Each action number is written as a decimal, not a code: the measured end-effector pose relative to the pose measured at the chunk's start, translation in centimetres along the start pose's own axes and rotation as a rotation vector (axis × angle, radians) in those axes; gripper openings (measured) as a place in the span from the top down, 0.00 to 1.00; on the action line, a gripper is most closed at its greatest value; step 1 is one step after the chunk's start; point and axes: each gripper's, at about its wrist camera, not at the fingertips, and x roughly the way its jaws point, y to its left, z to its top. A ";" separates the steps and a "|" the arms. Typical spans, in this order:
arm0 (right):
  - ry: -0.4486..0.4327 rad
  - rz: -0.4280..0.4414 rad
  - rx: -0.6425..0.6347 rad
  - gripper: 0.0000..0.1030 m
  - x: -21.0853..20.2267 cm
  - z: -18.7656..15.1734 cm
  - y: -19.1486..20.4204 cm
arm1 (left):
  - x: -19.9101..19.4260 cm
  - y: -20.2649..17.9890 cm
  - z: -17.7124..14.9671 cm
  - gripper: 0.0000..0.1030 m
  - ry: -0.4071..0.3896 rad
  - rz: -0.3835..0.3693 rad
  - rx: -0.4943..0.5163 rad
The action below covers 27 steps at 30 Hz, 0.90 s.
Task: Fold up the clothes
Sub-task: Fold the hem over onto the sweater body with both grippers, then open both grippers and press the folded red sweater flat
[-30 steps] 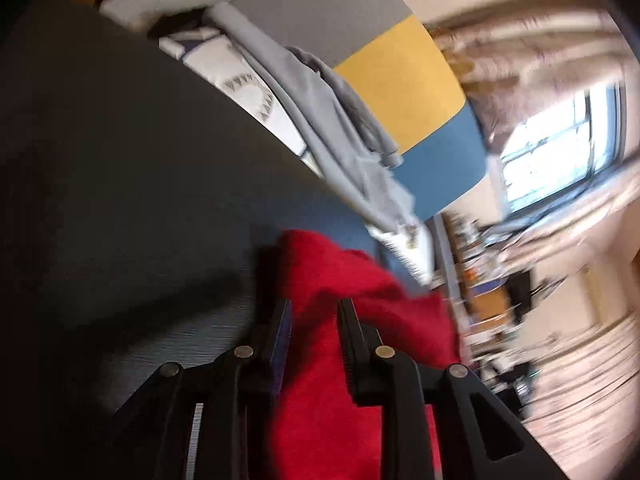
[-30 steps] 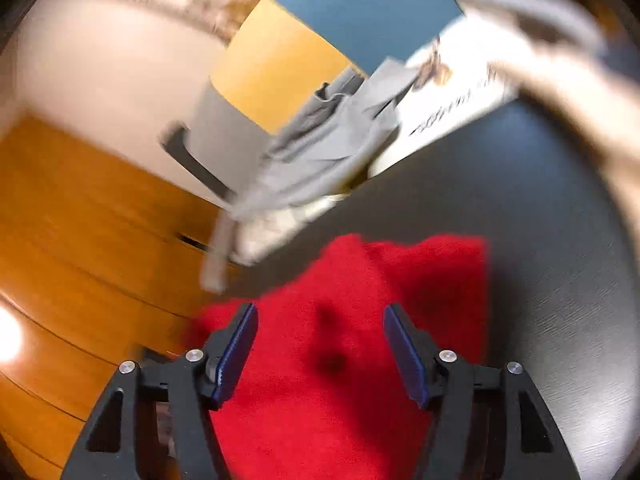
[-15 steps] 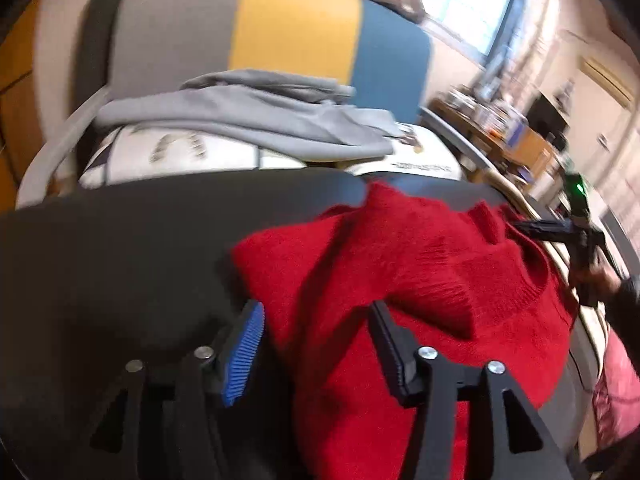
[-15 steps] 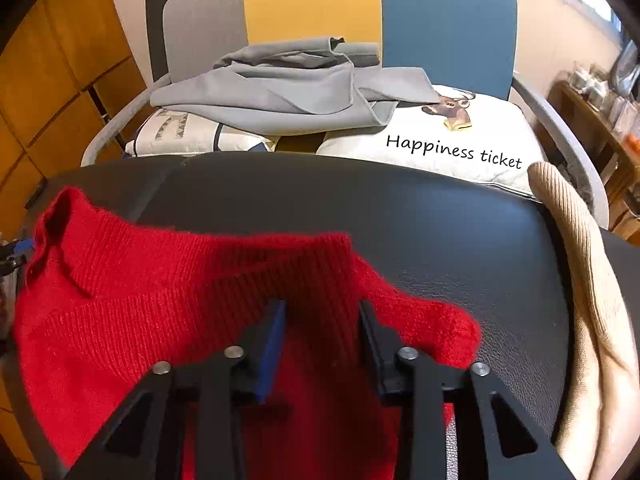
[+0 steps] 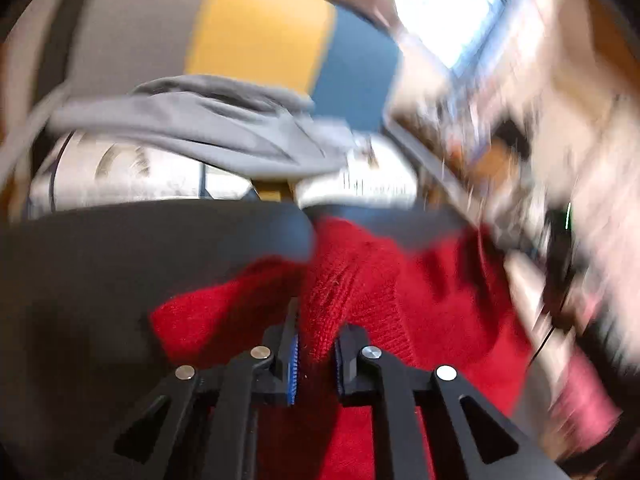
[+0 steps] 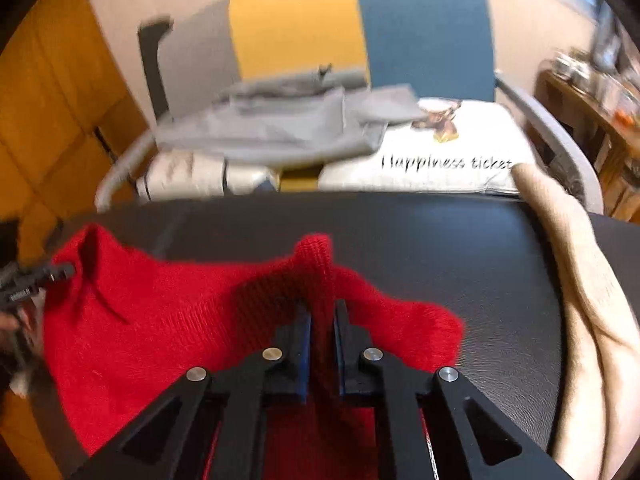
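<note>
A red knitted sweater [image 5: 420,300] [image 6: 160,320] lies rumpled on a black leather table [image 5: 120,260] [image 6: 440,240]. In the left wrist view, my left gripper [image 5: 316,320] has its jaws closing on a raised fold of the sweater, and the blue pads press the knit. My right gripper [image 6: 322,312] is likewise closing on a pinched ridge of the same sweater, which stands up between its pads. At the left edge of the right wrist view the left gripper [image 6: 32,280] shows at the sweater's far corner.
A beige garment [image 6: 580,280] hangs over the table's right edge. Behind the table stands a chair with a grey, yellow and blue back [image 6: 300,20], holding a grey garment [image 6: 272,128] and a white cushion [image 6: 440,160] with lettering. Wooden cabinets stand at the left.
Both pairs of jaws have narrowed from open to pinching folds of the red sweater. The pinched ridges now stand up off the table, and both views have shifted and rolled.
</note>
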 end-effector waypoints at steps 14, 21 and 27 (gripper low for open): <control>0.042 -0.048 0.223 0.90 4.1 -1.2 -4.5 | 1.3 7.1 -2.5 0.78 -0.010 0.055 -0.375; -0.080 -0.099 0.126 0.45 -1.3 -2.0 -2.1 | -5.1 5.2 -6.7 0.69 -0.053 0.069 -0.293; -0.040 0.077 0.051 0.39 -7.2 -7.9 2.2 | -9.3 3.8 -15.5 0.59 -0.031 0.065 -0.332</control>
